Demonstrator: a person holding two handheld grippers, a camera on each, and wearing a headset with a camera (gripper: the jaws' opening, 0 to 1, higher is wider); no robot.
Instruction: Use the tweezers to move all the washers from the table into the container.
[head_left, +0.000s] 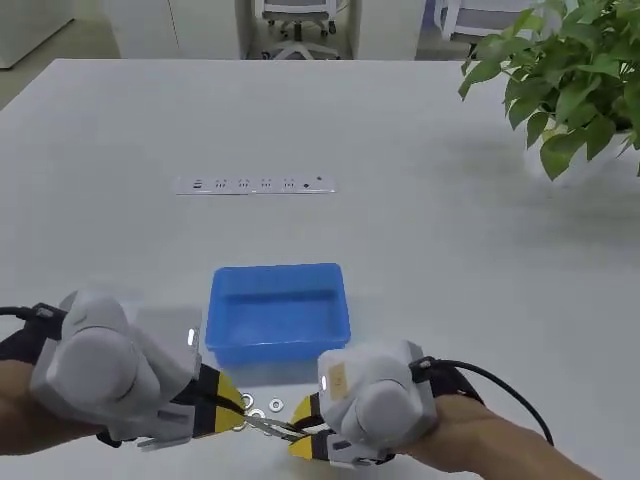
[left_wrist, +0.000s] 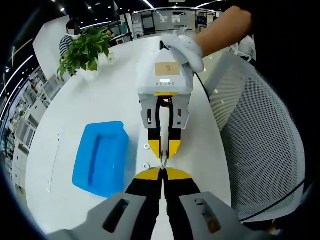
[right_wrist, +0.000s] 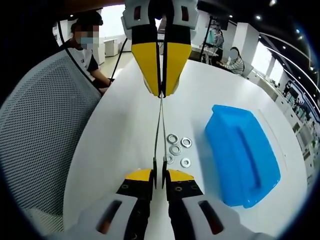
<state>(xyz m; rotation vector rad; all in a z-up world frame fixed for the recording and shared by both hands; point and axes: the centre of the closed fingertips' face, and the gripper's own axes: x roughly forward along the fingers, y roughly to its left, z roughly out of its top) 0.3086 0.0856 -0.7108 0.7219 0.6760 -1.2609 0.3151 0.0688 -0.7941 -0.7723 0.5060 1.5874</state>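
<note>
— Jaws, both sides: how do they stand?
— My left gripper (left_wrist: 163, 172) is closed on one end of the tweezers (right_wrist: 161, 106). My right gripper (right_wrist: 160, 175) is clamped on the other end, so the two meet nose to nose.
— Washers?
— Five washers (right_wrist: 179, 150) lie clustered on the table (head_left: 450, 250). In the right gripper view they are at 1 o'clock from my right jaws, just beside the tweezers. In the head view the blue container (head_left: 278, 310) sits near them, at 12 o'clock.
</note>
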